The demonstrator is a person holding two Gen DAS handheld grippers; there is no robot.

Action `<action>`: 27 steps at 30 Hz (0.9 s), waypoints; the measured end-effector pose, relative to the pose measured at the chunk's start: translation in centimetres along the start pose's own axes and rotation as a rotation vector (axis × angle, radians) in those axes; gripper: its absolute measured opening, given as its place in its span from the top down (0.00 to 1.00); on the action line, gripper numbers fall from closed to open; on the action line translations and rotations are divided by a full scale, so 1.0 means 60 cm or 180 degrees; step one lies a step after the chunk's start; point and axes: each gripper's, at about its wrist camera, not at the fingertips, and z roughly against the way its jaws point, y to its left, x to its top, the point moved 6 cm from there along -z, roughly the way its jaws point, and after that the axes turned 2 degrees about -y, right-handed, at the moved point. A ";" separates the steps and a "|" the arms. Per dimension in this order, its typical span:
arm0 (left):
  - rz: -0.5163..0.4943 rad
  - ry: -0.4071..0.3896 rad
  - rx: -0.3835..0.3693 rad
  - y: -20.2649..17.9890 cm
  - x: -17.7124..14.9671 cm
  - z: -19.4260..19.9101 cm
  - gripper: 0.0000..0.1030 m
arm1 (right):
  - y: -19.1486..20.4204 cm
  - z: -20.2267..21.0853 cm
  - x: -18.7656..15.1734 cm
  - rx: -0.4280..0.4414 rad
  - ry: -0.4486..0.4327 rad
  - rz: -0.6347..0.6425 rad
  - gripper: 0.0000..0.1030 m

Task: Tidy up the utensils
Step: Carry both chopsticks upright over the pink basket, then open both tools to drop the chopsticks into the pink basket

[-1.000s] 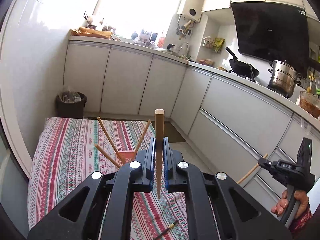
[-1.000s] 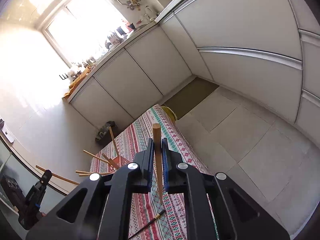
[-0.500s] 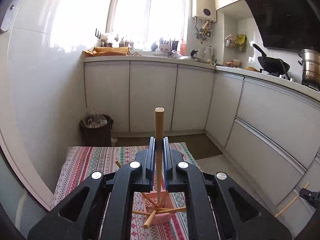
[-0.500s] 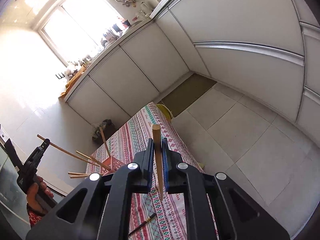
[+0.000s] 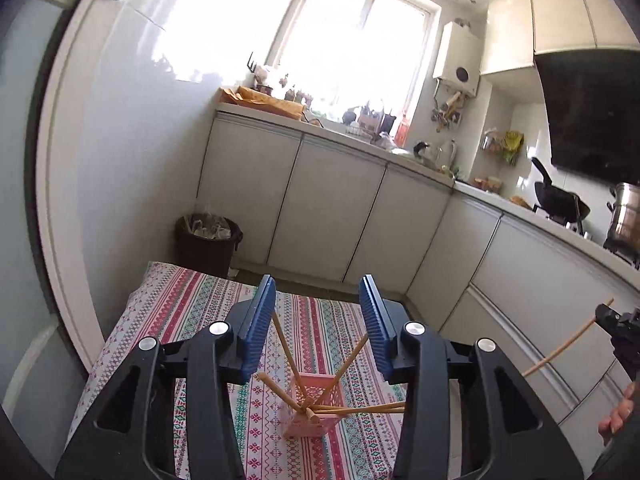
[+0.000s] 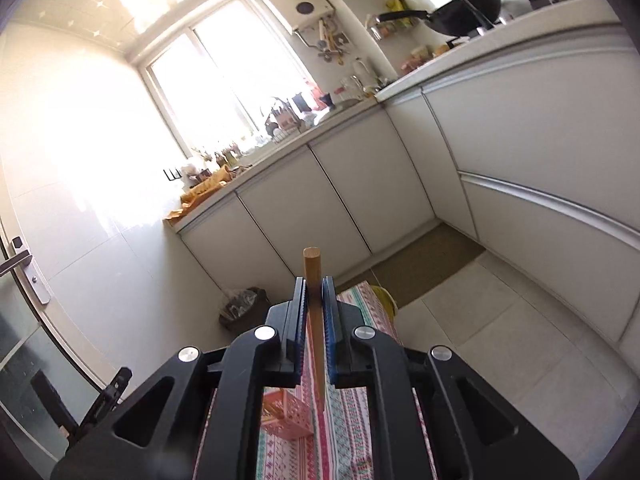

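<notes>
A pink slotted basket (image 5: 310, 406) stands on the striped tablecloth (image 5: 184, 312) and holds several wooden chopsticks (image 5: 286, 350) that lean out in different directions. My left gripper (image 5: 318, 320) is open and empty, above the basket. My right gripper (image 6: 314, 322) is shut on a wooden chopstick (image 6: 313, 300) that points up between its blue pads; the pink basket (image 6: 286, 414) shows below it. The right gripper with its chopstick (image 5: 566, 344) also shows at the right edge of the left wrist view.
White kitchen cabinets (image 5: 332, 208) run along the back and right. A dark bin (image 5: 208, 242) stands by the table's far left corner. A wok (image 5: 560, 198) and a steel pot (image 5: 626, 220) sit on the counter. Tiled floor (image 6: 500, 344) lies right of the table.
My left gripper has opened and let go of its chopstick, which now lies in the pink basket. My right gripper has tilted up and moved over the table, still holding its chopstick.
</notes>
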 end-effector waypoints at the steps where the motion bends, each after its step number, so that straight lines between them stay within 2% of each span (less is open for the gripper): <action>1: 0.0055 -0.0044 -0.0008 0.007 0.007 0.014 0.60 | 0.019 -0.007 0.010 0.0054 -0.0032 0.0025 0.92; 5: 0.0109 -0.0144 0.0024 0.023 0.031 0.052 0.60 | 0.087 -0.042 0.026 0.0191 -0.0106 0.0167 0.92; 8: 0.0027 -0.0210 0.0080 0.030 0.036 0.069 0.60 | 0.126 -0.084 0.012 0.0261 -0.0095 0.0234 0.92; 16: -0.0009 -0.0076 0.0229 0.072 0.023 0.065 0.60 | 0.177 -0.225 -0.111 0.0402 0.0075 0.0441 0.92; 21: 0.0057 -0.0060 0.0273 0.096 0.028 0.065 0.60 | 0.173 -0.268 -0.181 0.0390 0.0322 0.0445 0.80; 23: 0.0095 -0.0059 0.0272 0.102 0.030 0.068 0.60 | 0.169 -0.269 -0.185 0.0373 0.0341 0.0384 0.64; 27: 0.0127 -0.0084 0.0271 0.105 0.033 0.076 0.55 | 0.175 -0.241 -0.183 0.0408 0.0312 0.0467 0.60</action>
